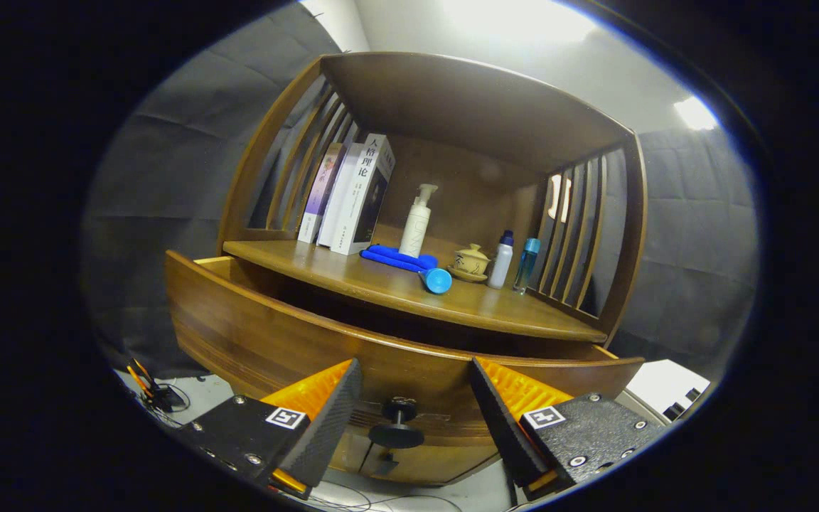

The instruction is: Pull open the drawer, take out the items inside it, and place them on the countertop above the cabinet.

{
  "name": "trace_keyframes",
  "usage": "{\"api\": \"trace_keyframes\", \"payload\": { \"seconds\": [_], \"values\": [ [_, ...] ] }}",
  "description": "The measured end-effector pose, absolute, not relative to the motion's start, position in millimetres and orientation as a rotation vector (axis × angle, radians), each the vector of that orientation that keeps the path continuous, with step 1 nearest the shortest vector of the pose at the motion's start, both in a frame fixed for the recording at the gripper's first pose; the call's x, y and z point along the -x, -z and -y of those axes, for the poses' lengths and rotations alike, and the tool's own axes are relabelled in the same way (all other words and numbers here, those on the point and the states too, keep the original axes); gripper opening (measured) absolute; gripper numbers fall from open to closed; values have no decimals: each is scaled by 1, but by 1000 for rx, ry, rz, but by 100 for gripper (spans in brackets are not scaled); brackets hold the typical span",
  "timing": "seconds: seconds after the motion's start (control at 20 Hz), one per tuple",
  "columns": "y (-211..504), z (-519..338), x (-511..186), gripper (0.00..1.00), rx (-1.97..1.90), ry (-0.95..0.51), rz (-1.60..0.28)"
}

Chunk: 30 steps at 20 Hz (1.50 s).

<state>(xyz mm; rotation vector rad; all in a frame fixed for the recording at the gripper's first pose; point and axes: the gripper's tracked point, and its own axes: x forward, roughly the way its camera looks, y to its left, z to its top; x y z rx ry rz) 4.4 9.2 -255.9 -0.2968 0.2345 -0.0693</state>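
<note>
The gripper (415, 398) has its fingers spread wide, touching nothing, with the drawer's dark knob (396, 424) in the gap between them. The drawer (288, 341) stands pulled out, its front panel hiding whatever may lie inside. On the countertop (409, 293) at twelve o'clock lie a blue cloth (397, 257) and blue cap (439, 280), with books (349, 195) at eleven, a pump bottle (417, 222), and a teacup (470, 263) and two small bottles (512, 260) at one.

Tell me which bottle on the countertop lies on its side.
The blue bottle beside the blue cloth; the pump bottle, white bottle and teal bottle stand upright. Gripper open.
</note>
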Motion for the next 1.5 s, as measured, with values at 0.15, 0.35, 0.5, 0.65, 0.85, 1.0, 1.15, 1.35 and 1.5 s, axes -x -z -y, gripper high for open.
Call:
{"api": "trace_keyframes", "payload": {
  "seconds": [0.15,0.35,0.5,0.65,0.85,1.0,1.15,1.35,1.5],
  "values": [
    [258,-9,-17,95,275,73,-248],
    [260,-12,-27,95,252,80,-253],
    [262,-11,-40,95,251,80,-248],
    [264,-10,-52,95,253,81,-248],
    [267,-8,-65,95,266,82,-256],
    [268,-9,-67,95,288,91,-258],
    [269,-11,-67,97,296,91,-264],
    [271,-15,-62,97,310,11,-282],
    [258,-4,-47,95,318,-5,-276]
  ]
}}
